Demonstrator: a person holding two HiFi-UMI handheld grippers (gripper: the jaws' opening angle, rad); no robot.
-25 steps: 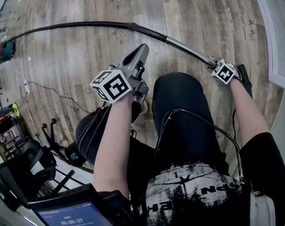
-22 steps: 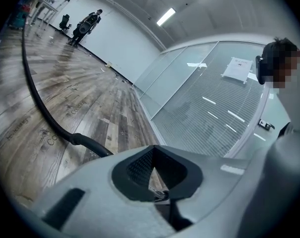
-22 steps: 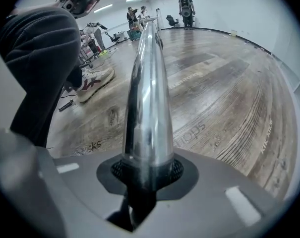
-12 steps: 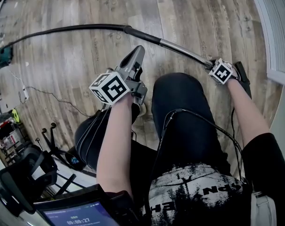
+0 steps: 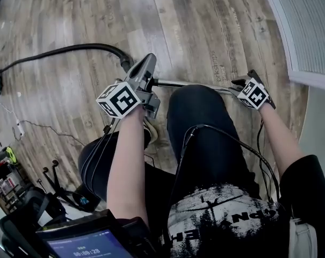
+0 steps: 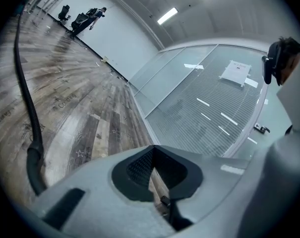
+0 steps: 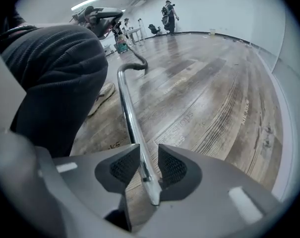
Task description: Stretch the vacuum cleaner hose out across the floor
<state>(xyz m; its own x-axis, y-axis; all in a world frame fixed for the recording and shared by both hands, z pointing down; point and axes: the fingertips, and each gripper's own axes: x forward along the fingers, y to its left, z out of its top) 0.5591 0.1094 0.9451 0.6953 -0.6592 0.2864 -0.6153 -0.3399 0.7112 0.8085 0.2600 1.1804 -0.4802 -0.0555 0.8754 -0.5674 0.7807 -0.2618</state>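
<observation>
Head view: the vacuum hose [image 5: 71, 48] arcs in from the left edge of the frame and ends in a cuff just behind your left gripper [image 5: 146, 69]. From there the metal tube [image 5: 194, 84] runs almost level across the middle of the frame to your right gripper [image 5: 244, 82] at centre right. So the long axis lies left to right across the floor [image 5: 205, 26]. Your right hand is at the tube's free end and your left is beside the cuff.

Left gripper view: your fingers [image 6: 135, 167] are pressed together with nothing between them. The hose trails along the left side of the frame, apart from them, bending at its lower end.

Right gripper view: your fingers [image 7: 122, 170] stand on either side of the tube and have just been closing on it. The tube's end sits right between the pads, and its length leads straight away from them toward the upper left, where it bends into the hose. I judge the pads are not clamped yet, since they look wider than the tube.

The pull should follow that axis. Once the right fingers pinch the tube, draw it away from the hose's far end so the arc flattens out.
</observation>
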